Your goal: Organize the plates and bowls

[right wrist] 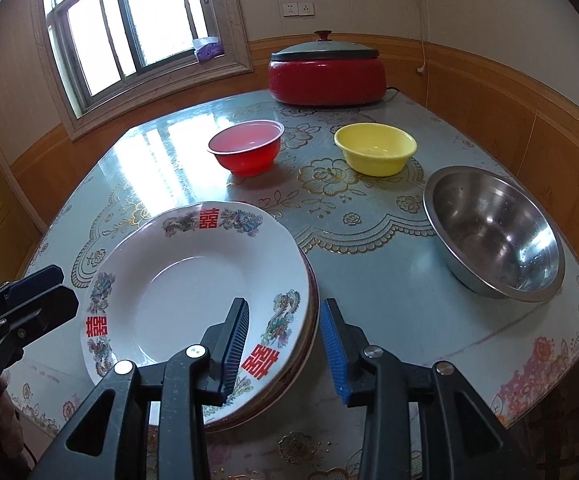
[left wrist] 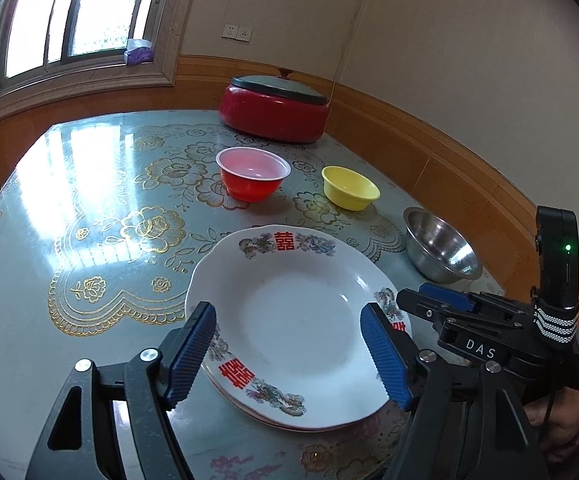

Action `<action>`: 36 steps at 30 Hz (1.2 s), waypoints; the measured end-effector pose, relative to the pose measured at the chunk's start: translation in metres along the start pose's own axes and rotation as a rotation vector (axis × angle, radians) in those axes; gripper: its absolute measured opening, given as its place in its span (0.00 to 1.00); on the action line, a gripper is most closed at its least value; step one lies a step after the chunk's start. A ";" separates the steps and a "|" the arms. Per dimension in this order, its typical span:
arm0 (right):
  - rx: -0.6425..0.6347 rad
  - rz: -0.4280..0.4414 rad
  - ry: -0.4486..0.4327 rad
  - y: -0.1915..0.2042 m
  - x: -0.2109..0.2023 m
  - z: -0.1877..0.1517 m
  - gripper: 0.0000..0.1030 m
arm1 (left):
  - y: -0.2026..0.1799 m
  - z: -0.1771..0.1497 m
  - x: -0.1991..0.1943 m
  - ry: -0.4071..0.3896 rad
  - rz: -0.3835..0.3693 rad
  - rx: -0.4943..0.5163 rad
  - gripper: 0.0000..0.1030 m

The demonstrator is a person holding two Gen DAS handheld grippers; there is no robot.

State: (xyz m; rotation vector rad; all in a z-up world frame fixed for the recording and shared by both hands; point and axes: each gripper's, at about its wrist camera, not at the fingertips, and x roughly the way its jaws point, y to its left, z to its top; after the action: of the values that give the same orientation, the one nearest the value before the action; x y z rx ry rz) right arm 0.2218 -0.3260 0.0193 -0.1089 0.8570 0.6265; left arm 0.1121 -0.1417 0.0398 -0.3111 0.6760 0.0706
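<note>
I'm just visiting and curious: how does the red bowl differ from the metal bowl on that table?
The red bowl is translucent red plastic with a thin lip; the metal bowl is shiny steel. The red bowl looks smaller and the metal bowl wider. The red bowl stands farther back, left of the yellow bowl; the metal bowl sits near the table's right edge. Both are upright and empty.

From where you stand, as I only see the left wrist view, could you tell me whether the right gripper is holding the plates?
Observer: No. The right gripper is open, with its jaws on either side of the plate stack rim and neither pad pressing on it.
Operator: Thank you. How many plates lie under the top one?
Observer: At least two more rims show at the stack's right edge.
Operator: Is the steel bowl empty?
Observer: Yes, the steel bowl is bare right across its bottom.
</note>
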 end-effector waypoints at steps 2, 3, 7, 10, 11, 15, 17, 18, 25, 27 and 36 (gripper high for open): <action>0.008 0.009 -0.001 -0.003 -0.002 -0.002 0.36 | -0.004 0.003 0.001 -0.005 -0.018 0.008 0.80; 0.013 0.013 -0.002 -0.004 -0.003 -0.003 0.36 | -0.007 0.005 0.002 -0.004 -0.024 0.014 0.80; 0.035 0.022 -0.007 -0.015 -0.008 -0.006 0.36 | -0.017 0.008 0.009 0.007 -0.063 0.024 0.80; 0.064 0.035 -0.013 -0.030 -0.014 -0.006 0.36 | -0.028 0.009 0.017 0.039 -0.102 0.031 0.80; 0.073 0.035 -0.021 -0.036 -0.018 -0.005 0.36 | -0.033 0.010 0.019 0.040 -0.097 0.039 0.80; 0.123 0.009 -0.063 -0.069 -0.032 0.005 0.36 | -0.052 0.014 0.031 0.060 -0.089 0.053 0.80; 0.158 -0.010 -0.083 -0.090 -0.040 0.010 0.36 | -0.062 0.017 0.038 0.063 -0.084 0.058 0.80; 0.174 -0.020 -0.094 -0.102 -0.044 0.013 0.36 | -0.068 0.019 0.041 0.064 -0.086 0.065 0.80; 0.279 -0.086 -0.131 -0.184 -0.059 0.034 0.36 | -0.109 0.038 0.074 0.092 -0.147 0.048 0.78; 0.311 -0.086 -0.123 -0.207 -0.057 0.039 0.36 | -0.119 0.045 0.090 0.116 -0.151 0.028 0.78; 0.431 -0.030 -0.016 -0.282 -0.010 0.050 0.36 | -0.164 0.068 0.167 0.206 -0.139 0.021 0.54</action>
State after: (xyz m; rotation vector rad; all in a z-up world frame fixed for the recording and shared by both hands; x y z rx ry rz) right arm 0.4074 -0.5443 0.0155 0.2730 0.9553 0.4031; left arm 0.3103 -0.2829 0.0281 -0.3473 0.8573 -0.1021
